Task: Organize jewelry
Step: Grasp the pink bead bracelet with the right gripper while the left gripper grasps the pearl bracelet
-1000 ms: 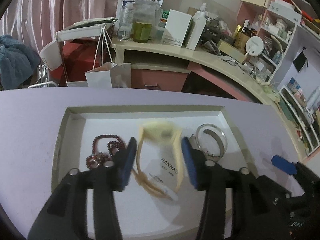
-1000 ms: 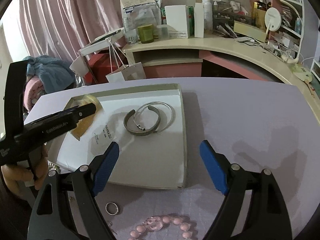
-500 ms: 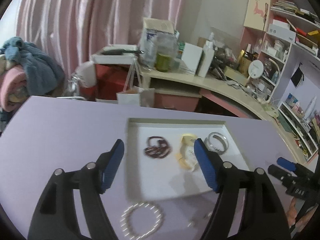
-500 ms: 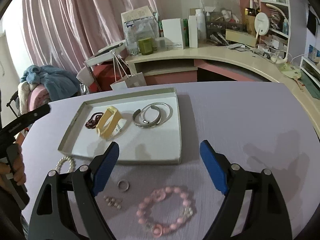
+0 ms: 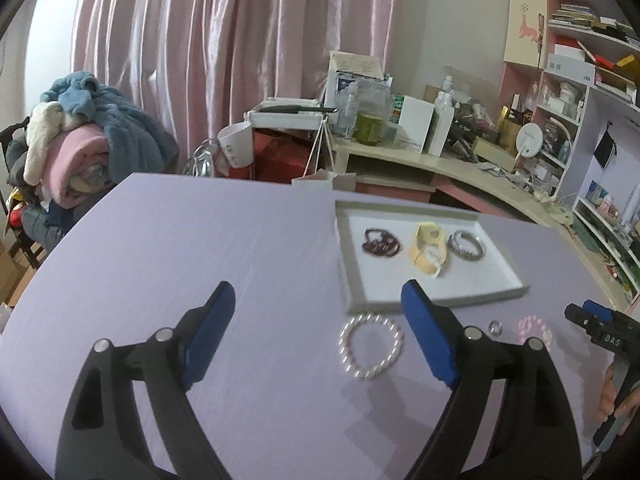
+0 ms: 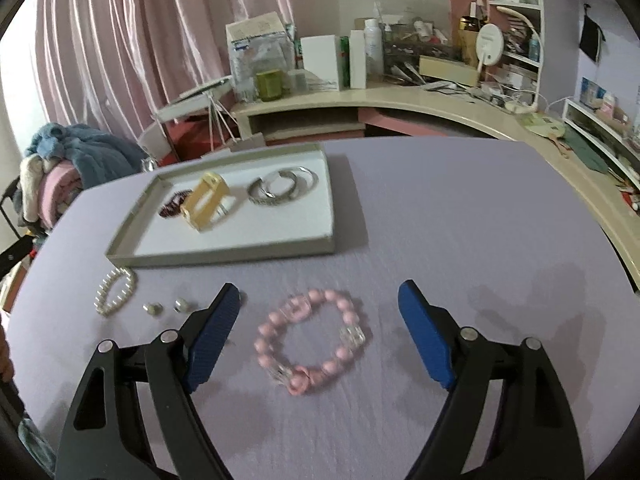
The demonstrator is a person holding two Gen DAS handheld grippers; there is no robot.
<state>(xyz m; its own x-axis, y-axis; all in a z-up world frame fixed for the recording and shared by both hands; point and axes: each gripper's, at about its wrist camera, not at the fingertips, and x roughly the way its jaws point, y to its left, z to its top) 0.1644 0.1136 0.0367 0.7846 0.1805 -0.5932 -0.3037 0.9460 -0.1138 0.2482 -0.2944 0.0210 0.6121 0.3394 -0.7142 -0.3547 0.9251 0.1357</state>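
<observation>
A shallow grey tray [image 6: 224, 254] on the lilac table holds a dark red bead bracelet [image 6: 173, 205], a yellow bangle [image 6: 205, 201] and silver bangles [image 6: 280, 187]; it also shows in the left wrist view [image 5: 349, 272]. A pearl bracelet [image 5: 370, 346] lies in front of the tray, between my left fingers' line of sight. A pink bead bracelet [image 6: 310, 340] lies between my right fingers. Two small rings [image 6: 166, 307] lie beside the pearl bracelet [image 6: 114, 291]. My left gripper [image 5: 318, 328] is open and empty. My right gripper [image 6: 318, 328] is open and empty.
A cluttered curved desk [image 6: 400, 100] with boxes and bottles stands behind the table. A chair piled with blankets [image 5: 76, 144] stands at the left. Pink curtains hang at the back. Shelves [image 5: 580, 80] line the right wall.
Both grippers have pulled back from the tray and away from the table's far side. The yellow bangle, earlier between my left fingers, now lies in the tray. The loose bracelets and rings have come into view.
</observation>
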